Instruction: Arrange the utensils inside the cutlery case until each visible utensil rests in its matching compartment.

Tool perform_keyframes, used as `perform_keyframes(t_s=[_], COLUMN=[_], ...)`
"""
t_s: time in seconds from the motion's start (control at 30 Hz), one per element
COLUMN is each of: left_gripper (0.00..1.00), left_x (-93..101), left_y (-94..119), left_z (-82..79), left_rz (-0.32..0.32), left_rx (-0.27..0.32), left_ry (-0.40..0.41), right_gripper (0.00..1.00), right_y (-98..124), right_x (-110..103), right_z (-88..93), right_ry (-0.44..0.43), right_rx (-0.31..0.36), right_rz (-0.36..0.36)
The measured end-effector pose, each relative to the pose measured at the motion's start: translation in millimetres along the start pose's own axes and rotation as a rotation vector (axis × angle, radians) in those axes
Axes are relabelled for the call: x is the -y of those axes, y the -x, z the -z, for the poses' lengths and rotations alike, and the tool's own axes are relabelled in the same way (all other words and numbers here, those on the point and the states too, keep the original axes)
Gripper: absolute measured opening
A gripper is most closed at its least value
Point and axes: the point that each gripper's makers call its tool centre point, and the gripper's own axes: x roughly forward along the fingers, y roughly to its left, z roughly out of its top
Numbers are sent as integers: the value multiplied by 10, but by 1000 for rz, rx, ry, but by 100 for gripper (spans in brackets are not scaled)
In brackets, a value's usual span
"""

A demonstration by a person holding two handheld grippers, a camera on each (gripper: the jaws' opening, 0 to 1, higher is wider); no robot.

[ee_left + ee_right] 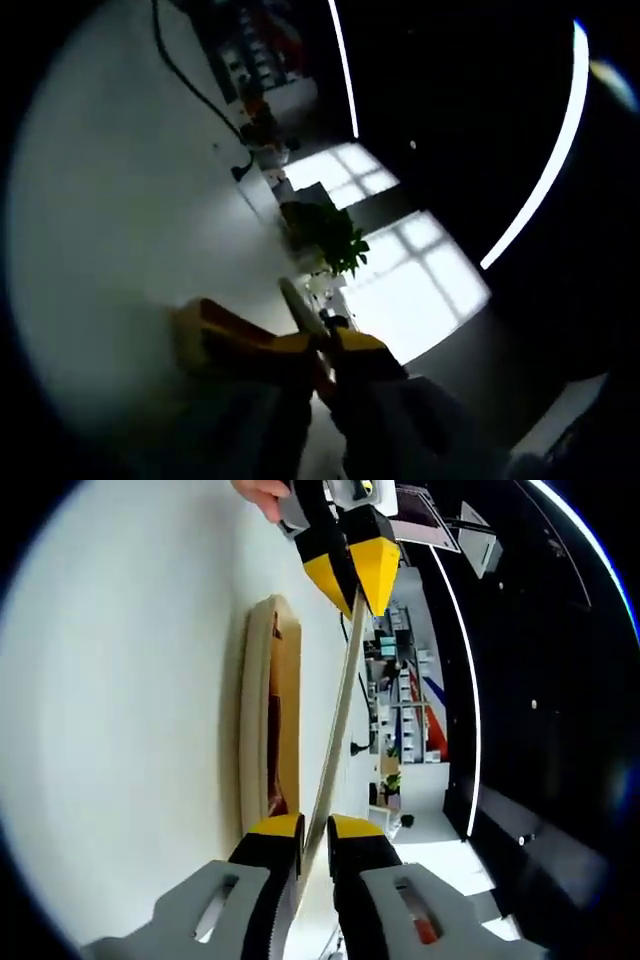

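Cutlery case [268, 715] seen edge-on in the right gripper view, a pale wooden tray lying on the white table [120, 730], with a dark reddish item [273, 742] partly visible inside one compartment; too foreshortened to say what kind of utensil, or which compartment. Held between both tools, just beside the case and apart from it: a long pale utensil [338, 720], slim and stick-like, exact type hard to tell. Right tool [314, 842] nearly closed, jaws pinching the near end of that utensil. Left tool [355, 588] reaching in from the top of the same view, yellow tips drawn together on the far end, a person's hand [262, 492] behind it. In the left gripper view, left tool [325, 350] likewise narrowed around a pale shaft [297, 305], camera tilted off toward the room, with a plant [330, 235] and bright windows beyond. Two-ended grip judged as a way to keep the long piece level and aligned with the length of the case, probably for lowering into a long slot. Placement judged not yet done: utensil above the table, not inside the case.
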Motion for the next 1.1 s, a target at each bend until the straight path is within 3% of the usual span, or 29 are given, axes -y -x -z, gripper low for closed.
perform_keyframes(t_s=[0.17,0.23,0.37,0.57,0.7,0.77,0.83,1.0,1.1], left_gripper=[4,4,4,4,4,4,4,5,5], left_x=[79,54,49,71,69,82,81,80,80], left_y=[-26,-28,-40,-42,-40,-40,-40,-46,-41], left_z=[17,12,32,34,35,37,37,30,35], left_rz=[12,1,6,8,2,8,2,-2,-5], left_rx=[5,9,3,4,6,9,10,17,18], left_ry=[-45,-56,-45,-50,-60,-59,-68,-68,-67], right_gripper=[12,12,15,18,21,22,22,22,22], right_y=[38,50,152,337,349,366,367,289,275], right_x=[-31,-50,-39,-57,-187,-259,-287,-327,-318], right_z=[29,38,202,556,800,853,877,957,908], right_ry=[-42,-106,-201,-650,-1126,-1284,-1387,-1545,-1671], right_rx=[44,86,102,173,251,279,323,332,366], right_rz=[-30,-60,-113,-236,-386,-450,-471,-476,-537])
